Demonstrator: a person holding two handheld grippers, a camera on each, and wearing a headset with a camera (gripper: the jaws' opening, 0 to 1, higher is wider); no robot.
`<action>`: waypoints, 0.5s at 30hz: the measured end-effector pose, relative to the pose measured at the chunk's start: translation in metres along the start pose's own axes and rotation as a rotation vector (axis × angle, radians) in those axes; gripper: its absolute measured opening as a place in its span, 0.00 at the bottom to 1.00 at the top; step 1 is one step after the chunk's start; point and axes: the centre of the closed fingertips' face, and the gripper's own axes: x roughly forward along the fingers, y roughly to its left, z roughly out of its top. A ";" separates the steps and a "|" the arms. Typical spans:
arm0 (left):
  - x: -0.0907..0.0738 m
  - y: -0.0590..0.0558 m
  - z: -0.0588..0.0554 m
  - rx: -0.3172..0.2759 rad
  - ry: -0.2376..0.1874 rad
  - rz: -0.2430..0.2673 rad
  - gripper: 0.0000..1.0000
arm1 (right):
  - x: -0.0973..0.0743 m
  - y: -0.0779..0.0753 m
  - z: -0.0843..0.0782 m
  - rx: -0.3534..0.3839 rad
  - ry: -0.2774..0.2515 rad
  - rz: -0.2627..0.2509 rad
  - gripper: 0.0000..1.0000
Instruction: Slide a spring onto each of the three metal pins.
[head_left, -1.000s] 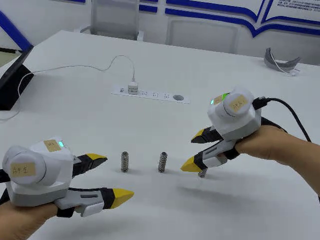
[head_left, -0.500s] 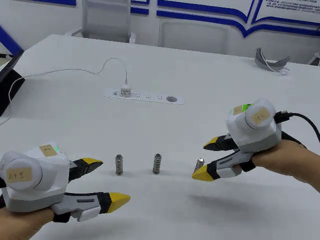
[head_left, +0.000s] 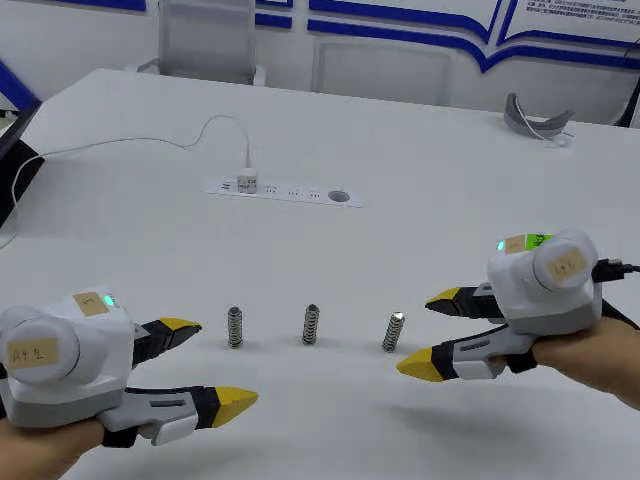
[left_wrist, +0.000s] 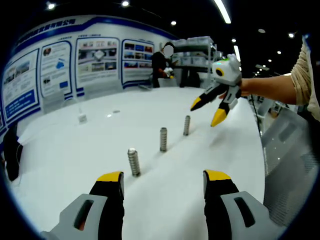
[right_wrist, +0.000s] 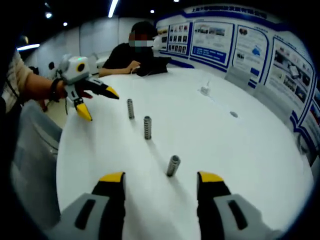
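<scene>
Presently the right gripper (head_left: 420, 333) hangs empty with its jaws wide apart, just beside the right-hand spring (head_left: 393, 333) and clear of it. The left gripper (head_left: 222, 361) is likewise wide and empty, near the left-hand spring (head_left: 235, 326) but not touching it. The middle spring (head_left: 311, 323) completes a straight row on the white table (head_left: 420, 150), and each coil stands on its post, so the loading appears done and the step in hand is judged to be checking and clearing away. To do it well, the jaws should draw off along the table away from the row and kept open, as a brush against a coil could lift it or tip its post. The right gripper view gives the closest look at the nearest coil (right_wrist: 173, 165). It shows a bright pin top (right_wrist: 175, 159) and a slight lean which the head view does not bear out and which the lens may cause. That view also takes in a seated person (right_wrist: 131, 56) at the far edge. The head view alone carries the power strip (head_left: 285, 189) beyond the row.
</scene>
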 end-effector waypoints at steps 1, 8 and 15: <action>0.000 0.000 -0.001 -0.002 0.000 0.000 0.65 | -0.001 0.001 -0.002 0.005 -0.005 -0.003 0.59; -0.001 -0.001 -0.003 -0.012 -0.004 0.004 0.65 | -0.008 0.007 -0.009 0.031 -0.027 -0.019 0.61; -0.003 0.000 -0.004 -0.020 -0.009 0.013 0.65 | -0.016 0.009 -0.010 0.058 -0.069 -0.046 0.61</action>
